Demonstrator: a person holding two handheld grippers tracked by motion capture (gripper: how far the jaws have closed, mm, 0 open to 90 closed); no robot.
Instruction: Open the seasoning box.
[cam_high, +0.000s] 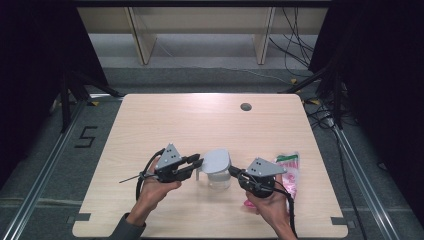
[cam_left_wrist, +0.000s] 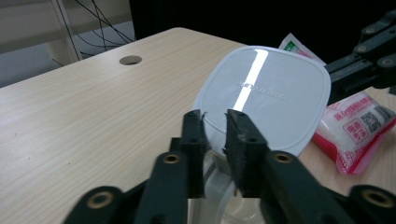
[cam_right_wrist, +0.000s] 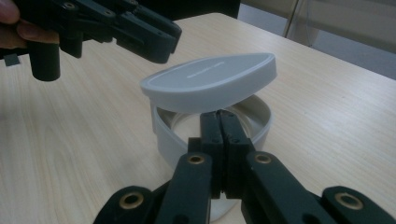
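A grey lid (cam_high: 216, 160) hangs tilted over a clear round container (cam_high: 219, 179) at the table's front middle. My left gripper (cam_high: 198, 163) comes in from the left. In the left gripper view its jaws (cam_left_wrist: 215, 123) stand narrowly apart, closed on the lid's (cam_left_wrist: 266, 93) near edge, with the container (cam_left_wrist: 219, 186) below. My right gripper (cam_high: 233, 171) comes from the right. In the right gripper view its jaws (cam_right_wrist: 219, 116) are shut on the near wall of the container (cam_right_wrist: 168, 135), under the raised lid (cam_right_wrist: 210, 81). The left gripper (cam_right_wrist: 168, 42) sits at the upper left.
A red, pink and white packet (cam_high: 290, 172) lies flat right of the container, close behind my right hand; it also lies past the lid in the left gripper view, packet (cam_left_wrist: 355, 130). A cable hole (cam_high: 245, 106) is at the table's far side. Bare wood spreads left and far.
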